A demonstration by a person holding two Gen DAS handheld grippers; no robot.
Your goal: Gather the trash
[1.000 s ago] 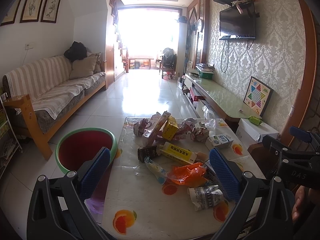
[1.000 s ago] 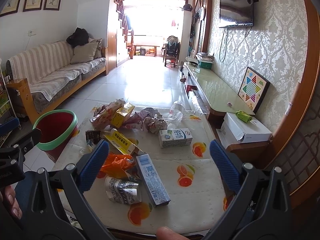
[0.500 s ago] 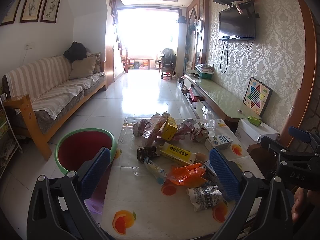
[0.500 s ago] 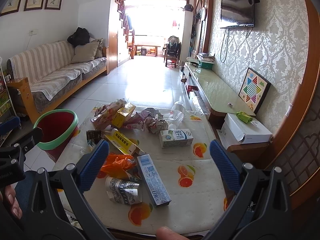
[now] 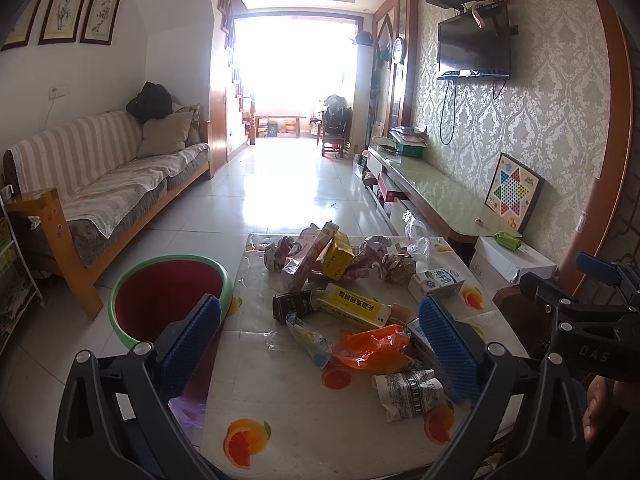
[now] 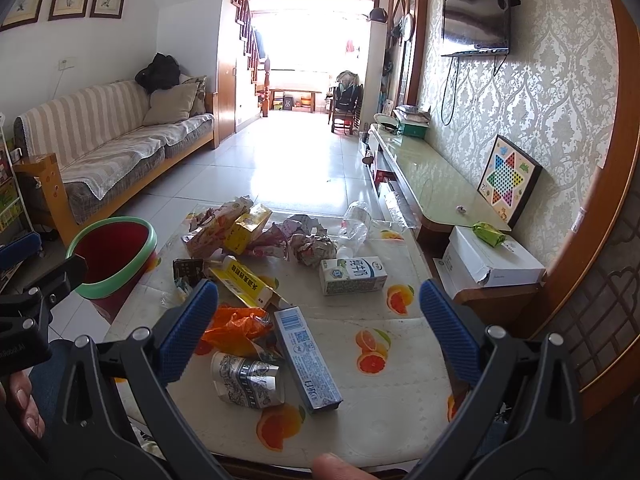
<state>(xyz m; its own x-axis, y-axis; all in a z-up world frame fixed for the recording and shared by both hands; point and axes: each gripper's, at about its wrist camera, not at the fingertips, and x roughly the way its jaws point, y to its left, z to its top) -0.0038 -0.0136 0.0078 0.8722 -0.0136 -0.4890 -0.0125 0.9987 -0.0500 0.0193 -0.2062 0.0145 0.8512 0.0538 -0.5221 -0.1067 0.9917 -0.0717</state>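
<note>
Little of the task appears done. The table [image 6: 400, 320], covered in a fruit-print cloth, fills the lower centre of the right wrist view and carries all the litter. The red bin [image 6: 112, 252] with a green rim stands on the floor at centre left, seemingly empty. From large to small, the litter includes a milk carton [image 6: 354, 276], blue box [image 6: 306, 360], orange bag [image 6: 236, 326] and crushed cup [image 6: 246, 378]. The left gripper [image 5: 320, 348] and right gripper [image 6: 316, 328] both gape wide, holding nothing.
</note>
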